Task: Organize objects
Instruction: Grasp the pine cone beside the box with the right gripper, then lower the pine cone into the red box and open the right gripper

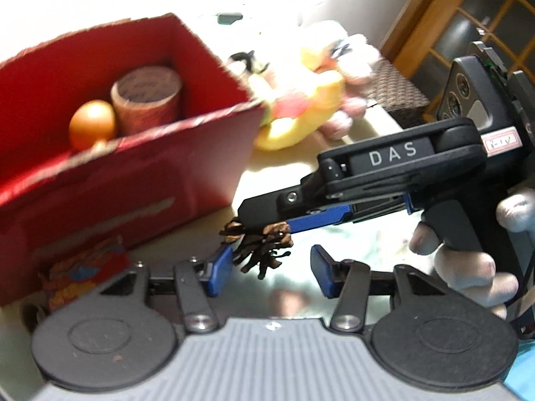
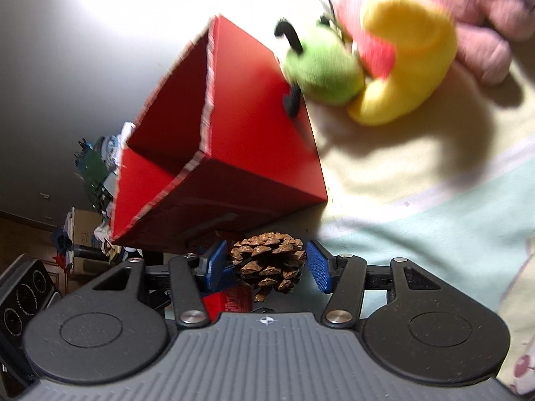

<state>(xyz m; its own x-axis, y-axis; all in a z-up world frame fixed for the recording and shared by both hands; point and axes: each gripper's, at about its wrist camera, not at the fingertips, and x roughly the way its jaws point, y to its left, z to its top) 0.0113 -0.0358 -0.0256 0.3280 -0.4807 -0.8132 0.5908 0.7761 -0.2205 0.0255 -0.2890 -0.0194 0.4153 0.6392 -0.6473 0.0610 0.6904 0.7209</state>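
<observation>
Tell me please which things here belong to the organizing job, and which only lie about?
For the job: pine cone between the right gripper fingers; red box; orange egg-shaped thing and cardboard roll inside it.

Only lying about for now: plush toys; small printed packet.

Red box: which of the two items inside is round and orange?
The ball at the left of the red box. The other is a tape roll, an upright patterned cylinder with a hollow core.
</observation>
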